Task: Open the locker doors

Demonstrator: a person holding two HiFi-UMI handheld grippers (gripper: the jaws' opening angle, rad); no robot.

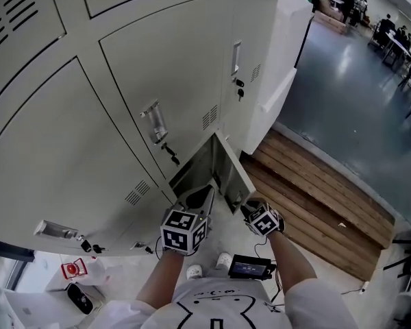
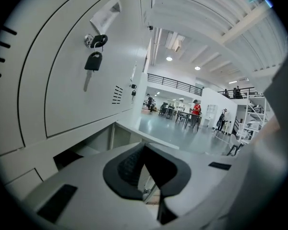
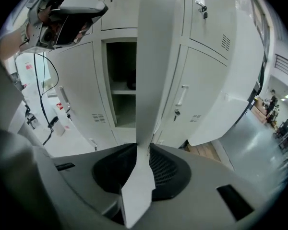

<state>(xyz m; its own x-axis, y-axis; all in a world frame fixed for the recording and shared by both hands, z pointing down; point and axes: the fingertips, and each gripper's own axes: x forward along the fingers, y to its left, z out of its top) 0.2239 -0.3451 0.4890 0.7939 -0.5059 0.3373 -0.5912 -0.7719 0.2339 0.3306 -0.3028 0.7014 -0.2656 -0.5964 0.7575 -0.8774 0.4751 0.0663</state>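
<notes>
A bank of pale grey lockers (image 1: 123,101) fills the head view. One low locker door (image 1: 231,175) stands swung out from its dark compartment (image 1: 198,168). My right gripper (image 1: 249,208) is shut on that door's free edge. In the right gripper view the door (image 3: 153,80) runs edge-on between the pads (image 3: 164,169) of my right gripper (image 3: 143,152), with the open compartment (image 3: 122,90) behind it. My left gripper (image 1: 198,197) hovers at the compartment's mouth. In its own view my left gripper (image 2: 144,150) has its tips together and holds nothing. Above it, a key (image 2: 92,63) hangs in a closed door.
A wooden plank platform (image 1: 315,190) lies right of the lockers, with a glossy grey floor beyond and people at tables (image 1: 390,33) far off. Near my feet are two white cups (image 1: 222,259), a black device (image 1: 250,267) and a red item (image 1: 72,269). Keys hang in other closed doors (image 1: 238,88).
</notes>
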